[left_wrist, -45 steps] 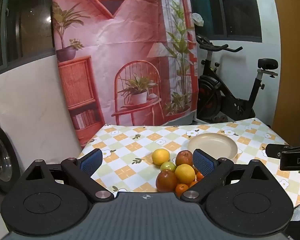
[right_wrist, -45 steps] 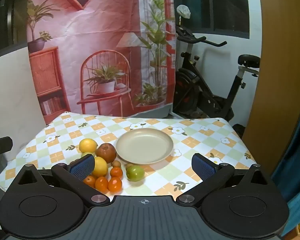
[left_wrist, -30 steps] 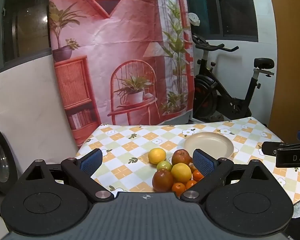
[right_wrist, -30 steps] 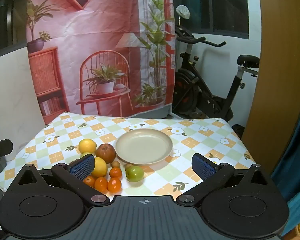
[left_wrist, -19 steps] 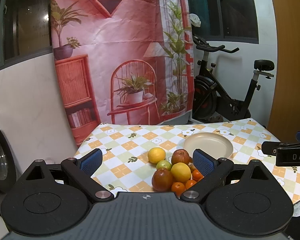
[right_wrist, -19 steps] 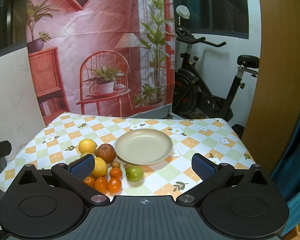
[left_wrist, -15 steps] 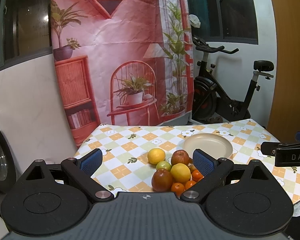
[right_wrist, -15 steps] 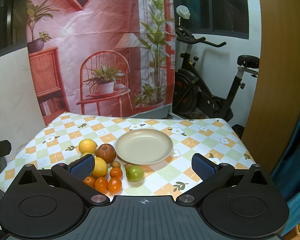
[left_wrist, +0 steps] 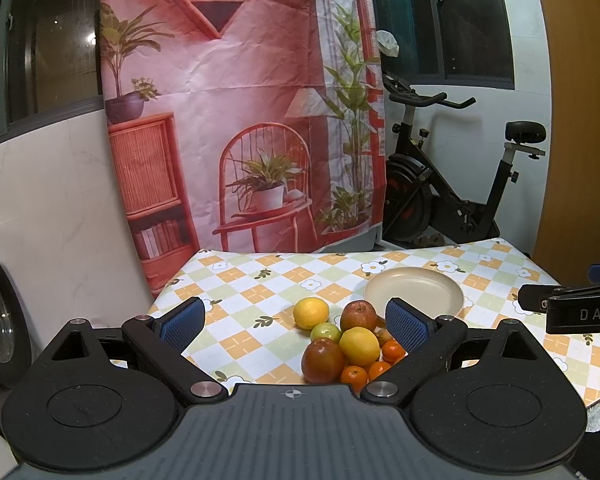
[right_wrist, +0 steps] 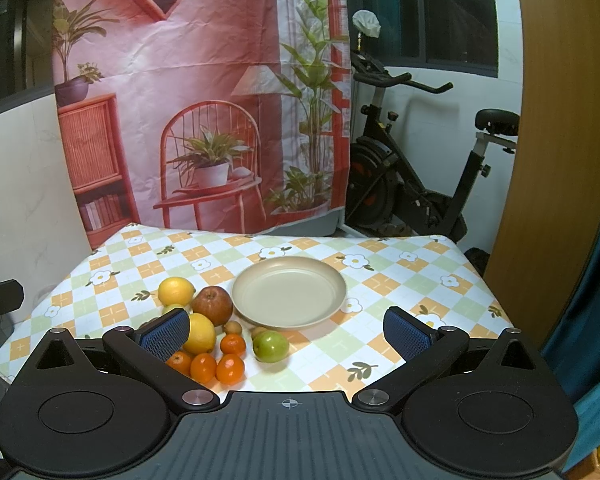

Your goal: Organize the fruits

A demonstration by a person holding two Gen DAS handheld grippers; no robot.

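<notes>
A beige plate [right_wrist: 289, 292] sits bare on the checked tablecloth [right_wrist: 400, 276]. Left of it lies a cluster of fruit: a yellow lemon [right_wrist: 176, 290], a red apple [right_wrist: 212, 305], a second yellow citrus [right_wrist: 199, 333], a green apple [right_wrist: 271, 345] and several small oranges [right_wrist: 230, 368]. In the left wrist view the same plate [left_wrist: 414, 291] lies beyond a dark red apple [left_wrist: 323, 360], the yellow citrus [left_wrist: 359, 346] and the lemon [left_wrist: 310, 312]. My left gripper [left_wrist: 296, 324] and right gripper [right_wrist: 286, 334] both stand open above the table's near edge, holding nothing.
A printed pink backdrop [right_wrist: 204, 100] hangs behind the table. An exercise bike [right_wrist: 412, 184] stands at the back right, beside a wooden panel [right_wrist: 556, 160]. The right gripper's body [left_wrist: 572, 308] shows at the right edge of the left wrist view.
The left wrist view has drifted slightly, so the fruit and plate sit a little lower and further left. The right view is nearly the same. Both grippers stayed open.
</notes>
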